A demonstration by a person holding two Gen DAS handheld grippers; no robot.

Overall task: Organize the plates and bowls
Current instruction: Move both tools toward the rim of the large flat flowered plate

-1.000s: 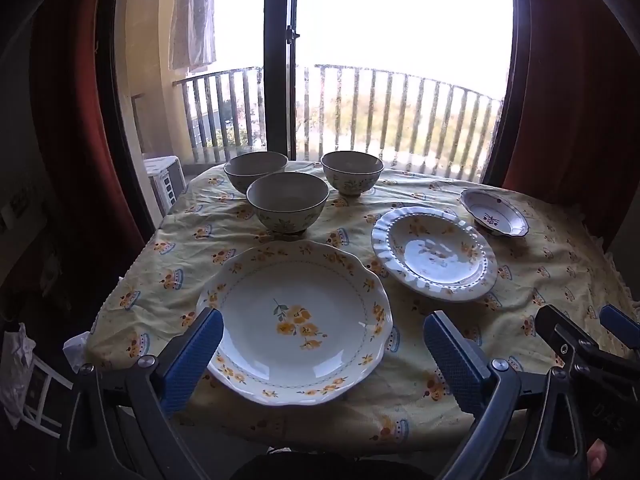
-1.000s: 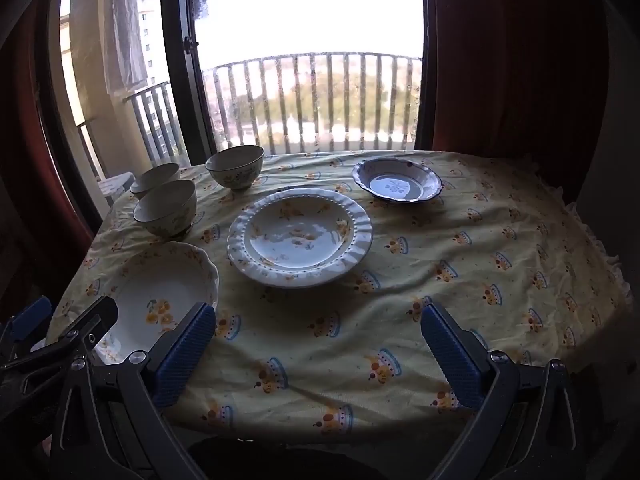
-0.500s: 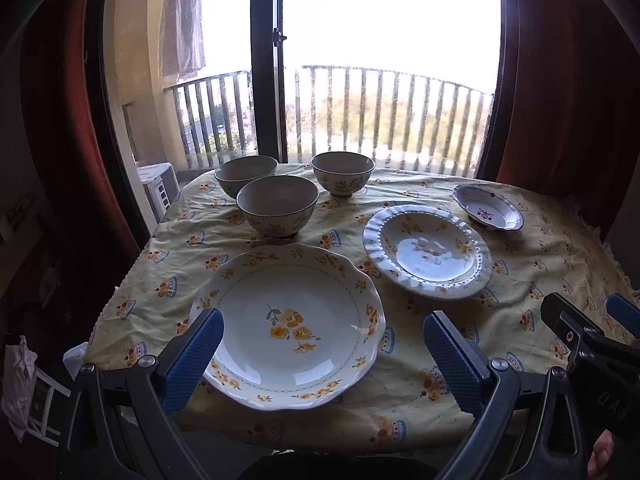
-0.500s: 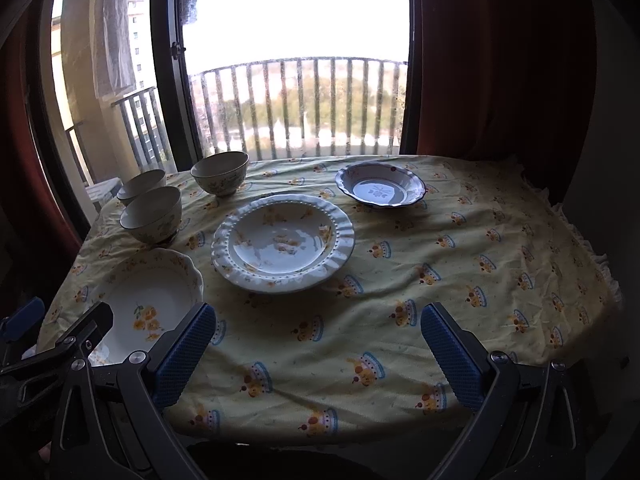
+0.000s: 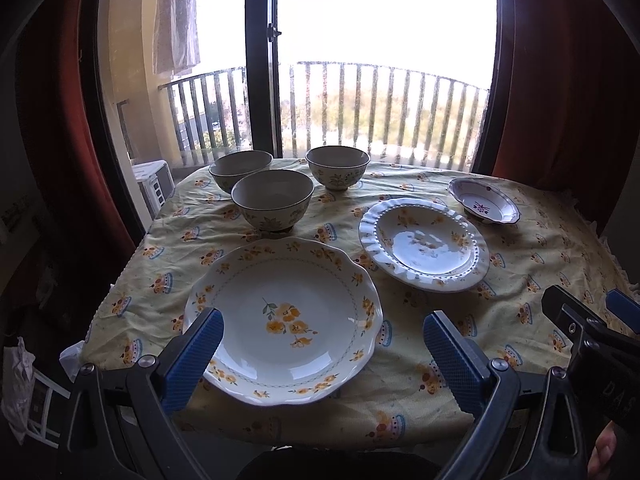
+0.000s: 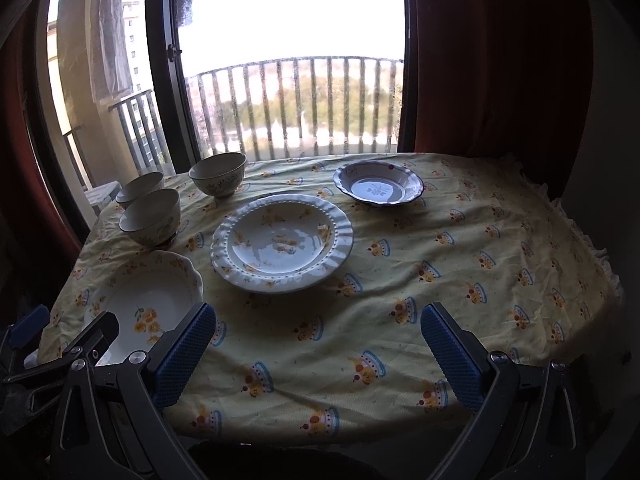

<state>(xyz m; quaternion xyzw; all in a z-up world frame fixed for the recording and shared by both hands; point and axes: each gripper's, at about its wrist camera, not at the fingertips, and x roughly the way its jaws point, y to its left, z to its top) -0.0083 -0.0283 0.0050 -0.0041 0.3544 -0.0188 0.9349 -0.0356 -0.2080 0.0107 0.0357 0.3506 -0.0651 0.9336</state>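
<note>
A large scalloped plate with yellow flowers (image 5: pixel 286 322) (image 6: pixel 140 300) lies at the table's near left edge. Right of it sits a ribbed white plate (image 5: pixel 424 244) (image 6: pixel 282 242), and beyond that a small purple-rimmed dish (image 5: pixel 484 206) (image 6: pixel 378 188). Three floral bowls cluster at the back left: one nearest (image 5: pixel 272 204) (image 6: pixel 151 216), one far left (image 5: pixel 240 170) (image 6: pixel 140 188), one behind the middle (image 5: pixel 337 168) (image 6: pixel 218 174). My left gripper (image 5: pixel 324 358) hangs open over the near edge of the flowered plate. My right gripper (image 6: pixel 318 354) stands open above bare cloth, holding nothing.
A yellow printed tablecloth (image 6: pixel 460 248) covers the table, its right half bare. Behind stand a balcony door frame (image 5: pixel 260 60), railing and red curtains (image 6: pixel 492 60). A white chair (image 5: pixel 40 404) stands low on the left. A hand (image 5: pixel 604 450) holds the right gripper's body.
Both grippers have risen and tilted slightly, so the table sits lower in each view. No dish has moved, and both grippers stay open.
</note>
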